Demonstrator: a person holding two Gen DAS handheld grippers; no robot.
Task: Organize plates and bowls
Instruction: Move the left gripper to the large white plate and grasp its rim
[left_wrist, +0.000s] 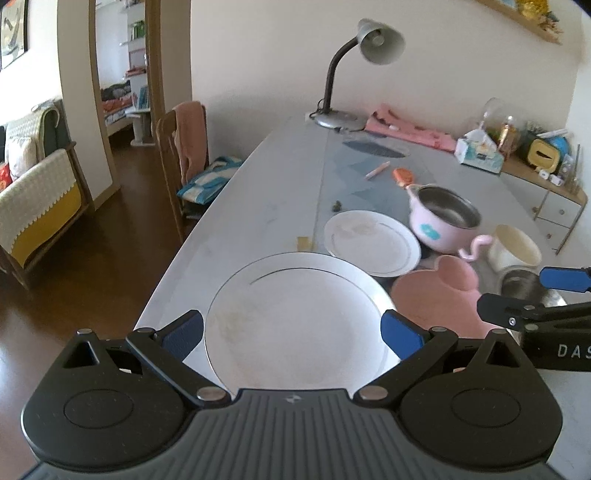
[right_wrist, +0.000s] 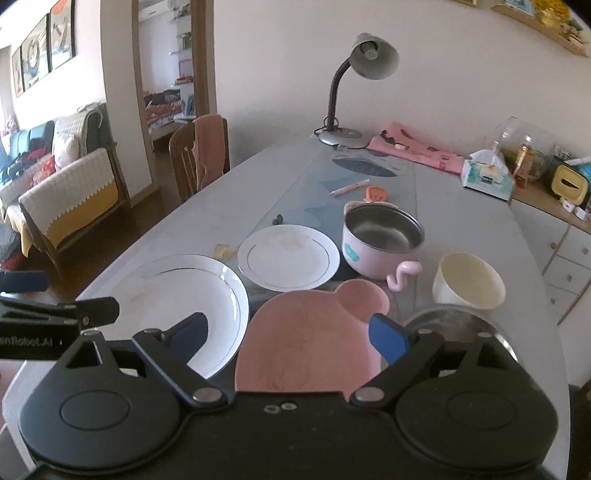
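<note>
A large white plate (left_wrist: 295, 325) (right_wrist: 177, 295) lies at the near left of the grey table. My left gripper (left_wrist: 291, 336) is open above it, a finger on each side. A smaller white plate (left_wrist: 371, 242) (right_wrist: 288, 256) lies behind it. A pink animal-shaped plate (right_wrist: 310, 332) (left_wrist: 436, 299) lies to the right. My right gripper (right_wrist: 291, 336) is open above the pink plate. A pink bowl with a steel liner (right_wrist: 380, 240) (left_wrist: 443, 221), a cream bowl (right_wrist: 467, 280) (left_wrist: 515, 247) and a steel bowl (right_wrist: 454, 321) (left_wrist: 524, 286) stand at the right.
A desk lamp (right_wrist: 354, 85), a pink cloth (right_wrist: 417, 149), a tissue box (right_wrist: 487, 177), a pen (right_wrist: 349, 188) and an orange item (right_wrist: 376, 194) are on the far table. A chair (right_wrist: 199, 155) stands at the left edge. A cabinet (right_wrist: 565, 254) stands to the right.
</note>
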